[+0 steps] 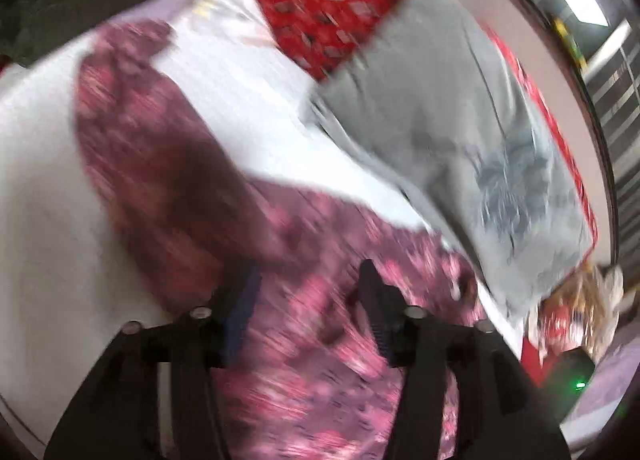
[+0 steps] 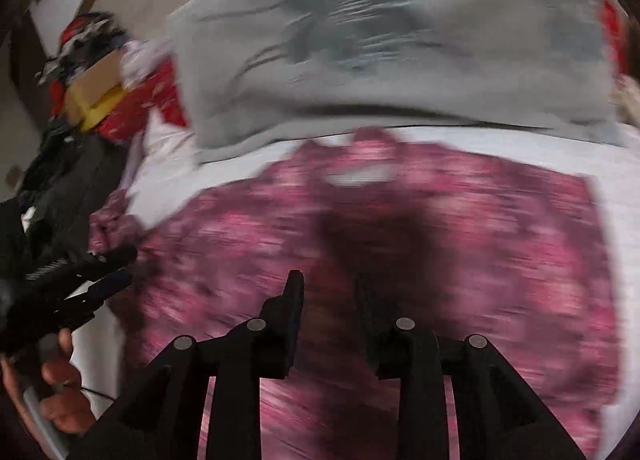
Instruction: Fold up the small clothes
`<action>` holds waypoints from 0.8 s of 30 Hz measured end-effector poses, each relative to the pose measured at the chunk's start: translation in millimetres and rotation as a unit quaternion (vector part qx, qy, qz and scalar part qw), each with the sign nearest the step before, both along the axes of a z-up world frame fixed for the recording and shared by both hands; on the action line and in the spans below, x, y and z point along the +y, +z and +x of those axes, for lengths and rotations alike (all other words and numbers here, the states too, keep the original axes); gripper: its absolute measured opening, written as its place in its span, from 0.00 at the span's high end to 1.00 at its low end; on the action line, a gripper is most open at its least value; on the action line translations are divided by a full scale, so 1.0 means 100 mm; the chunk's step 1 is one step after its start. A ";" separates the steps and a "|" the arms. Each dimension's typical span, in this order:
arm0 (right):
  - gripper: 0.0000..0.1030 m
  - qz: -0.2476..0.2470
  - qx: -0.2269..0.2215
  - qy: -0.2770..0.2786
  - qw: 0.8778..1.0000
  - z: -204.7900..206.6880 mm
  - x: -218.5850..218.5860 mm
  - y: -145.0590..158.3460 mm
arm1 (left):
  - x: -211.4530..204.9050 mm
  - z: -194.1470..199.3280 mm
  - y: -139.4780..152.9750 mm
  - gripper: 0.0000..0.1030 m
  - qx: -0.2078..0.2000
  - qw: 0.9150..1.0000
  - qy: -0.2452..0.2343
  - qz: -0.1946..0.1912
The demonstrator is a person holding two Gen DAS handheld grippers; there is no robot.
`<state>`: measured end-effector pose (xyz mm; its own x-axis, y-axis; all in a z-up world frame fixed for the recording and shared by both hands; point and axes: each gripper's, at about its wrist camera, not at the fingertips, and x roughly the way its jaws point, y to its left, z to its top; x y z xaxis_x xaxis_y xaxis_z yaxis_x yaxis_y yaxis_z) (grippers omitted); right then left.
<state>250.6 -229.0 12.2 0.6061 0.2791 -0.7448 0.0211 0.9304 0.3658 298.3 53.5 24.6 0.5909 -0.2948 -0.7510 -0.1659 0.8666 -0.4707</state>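
Right wrist view: pink floral garment (image 2: pixel 400 227) lies beneath parted, empty fingers (image 2: pixel 294 292).

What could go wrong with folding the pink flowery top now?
The grey printed garment lies right beside the pink floral top, so a fold might drag it along. Neither the left hand-held gripper nor the right hand-held gripper holds cloth, and the blur suggests fast moves, so a grab may miss.
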 end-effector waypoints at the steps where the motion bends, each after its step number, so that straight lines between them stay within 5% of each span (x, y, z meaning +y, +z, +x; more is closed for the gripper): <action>1: 0.72 -0.001 -0.004 0.011 1.000 0.03 0.11 -0.02 | 0.15 0.03 0.03 0.42 0.001 1.000 0.010 0.013; 4: 0.60 -0.013 0.009 0.049 0.999 0.18 0.52 -0.24 | 0.78 0.25 0.13 0.42 0.007 0.997 0.051 0.066; 8: 0.55 -0.114 -0.058 0.045 0.991 0.00 0.85 -0.36 | 1.58 0.63 0.19 0.36 0.037 0.986 0.098 0.128; 13: 0.53 -0.093 -0.058 0.043 0.993 0.00 0.78 -0.36 | 1.99 1.16 0.00 0.34 0.090 0.987 0.093 0.097; 19: 0.53 -0.088 -0.061 0.043 0.993 0.00 0.76 -0.37 | 1.76 1.62 -0.26 0.31 0.104 0.990 0.042 0.084; 20: 0.53 -0.085 -0.062 0.043 0.993 -0.01 0.75 -0.37 | 1.76 1.65 -0.31 0.34 0.105 0.989 0.052 0.087; 21: 0.53 -0.081 -0.062 0.043 0.994 -0.02 0.73 -0.36 | 1.77 1.66 -0.34 0.59 0.103 0.988 0.063 0.093; 23: 0.53 -0.074 -0.062 0.044 0.994 -0.02 0.71 -0.37 | 1.83 1.65 -0.33 0.93 0.107 0.988 0.070 0.091; 24: 0.52 -0.071 -0.063 0.044 0.995 -0.03 0.70 -0.37 | 1.89 1.62 -0.30 0.93 0.101 0.988 0.080 0.085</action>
<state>248.0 -159.3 -24.8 0.6747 0.2325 -0.7005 -0.0996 0.9691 0.2257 459.8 242.4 -5.1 0.4534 -0.0688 -0.8887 -0.3831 0.8852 -0.2640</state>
